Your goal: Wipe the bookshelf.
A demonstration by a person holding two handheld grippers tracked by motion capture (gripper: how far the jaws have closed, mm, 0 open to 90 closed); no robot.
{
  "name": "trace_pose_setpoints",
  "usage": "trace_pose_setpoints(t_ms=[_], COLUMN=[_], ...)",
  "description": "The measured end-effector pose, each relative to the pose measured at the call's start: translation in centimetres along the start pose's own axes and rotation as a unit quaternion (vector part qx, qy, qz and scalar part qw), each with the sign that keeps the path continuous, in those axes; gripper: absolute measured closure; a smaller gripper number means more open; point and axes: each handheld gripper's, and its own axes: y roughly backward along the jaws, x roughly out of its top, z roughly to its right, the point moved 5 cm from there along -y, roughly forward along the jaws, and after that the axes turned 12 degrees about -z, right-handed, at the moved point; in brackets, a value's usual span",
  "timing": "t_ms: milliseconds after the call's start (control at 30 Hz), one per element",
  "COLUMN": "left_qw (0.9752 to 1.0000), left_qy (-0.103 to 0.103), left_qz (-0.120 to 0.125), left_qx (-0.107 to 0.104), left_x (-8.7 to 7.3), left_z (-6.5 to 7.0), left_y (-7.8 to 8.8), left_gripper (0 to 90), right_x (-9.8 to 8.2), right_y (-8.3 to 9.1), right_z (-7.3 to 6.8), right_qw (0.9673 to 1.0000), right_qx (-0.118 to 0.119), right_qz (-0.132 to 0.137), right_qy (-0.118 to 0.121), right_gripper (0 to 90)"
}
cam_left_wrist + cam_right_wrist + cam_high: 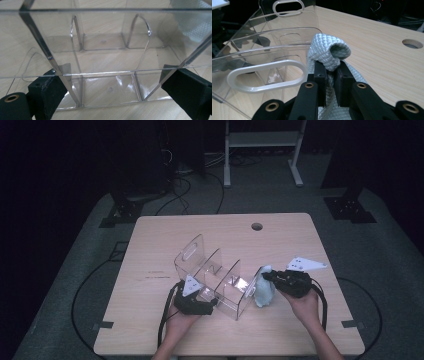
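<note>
A clear acrylic organiser [212, 270] with several compartments and a slotted handle at each end stands mid-table. My left gripper [210, 302] is at its near side. In the left gripper view the gripper [112, 92] has its black pads [53, 87] pressed against two of the organiser's [107, 60] upright walls, one compartment between them. My right gripper [265, 276] is just right of the organiser, shut on a pale quilted cloth [264, 295] that hangs to the table. In the right gripper view the cloth [329, 50] bulges above the closed gripper [330, 66], beside the organiser's handle slot [267, 75].
The wooden table [300, 330] has a round cable hole [257, 226] near its far edge. Bare wood lies right of and behind the organiser. A white rack [262, 140], black stand bases [350, 207] and cables sit on the floor beyond.
</note>
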Motion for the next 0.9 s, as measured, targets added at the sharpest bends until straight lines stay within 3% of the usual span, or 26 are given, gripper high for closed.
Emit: trace_pose_setpoints(t_ms=[133, 233, 400, 533, 700, 900], left_qw=[1.0000, 1.0000, 1.0000, 1.0000, 1.0000, 1.0000], left_qy=[0.001, 0.001, 0.000, 0.000, 0.001, 0.002], left_qz=[0.001, 0.001, 0.002, 0.001, 0.001, 0.001], left_qx=[0.001, 0.001, 0.000, 0.000, 0.001, 0.001], left_x=[0.0, 0.0, 0.0, 0.0, 0.0, 0.0], left_z=[0.0, 0.0, 0.0, -0.1, 0.0, 0.0], left_y=[0.0, 0.0, 0.0, 0.0, 0.0, 0.0], left_gripper=[7.6, 7.6, 7.6, 7.6, 7.6, 7.7], right_x=[-1.6, -3.3, -5.5, -6.1, -6.1, -6.5], right_y=[-1.3, -2.8, -4.8, -5.3, -5.2, -5.0], right_z=[0.7, 1.1, 1.4, 1.2, -0.2, -4.3], right_qw=[0.9996, 0.9986, 0.9949, 0.9931, 0.9917, 0.9883], right_qx=[-0.002, 0.009, 0.011, 0.026, 0.042, 0.081], right_qz=[-0.024, -0.043, -0.093, -0.102, -0.117, -0.128], right_qy=[-0.012, -0.028, -0.037, -0.051, -0.033, 0.016], right_gripper=[80.9, 80.8, 80.8, 80.8, 80.9, 80.8])
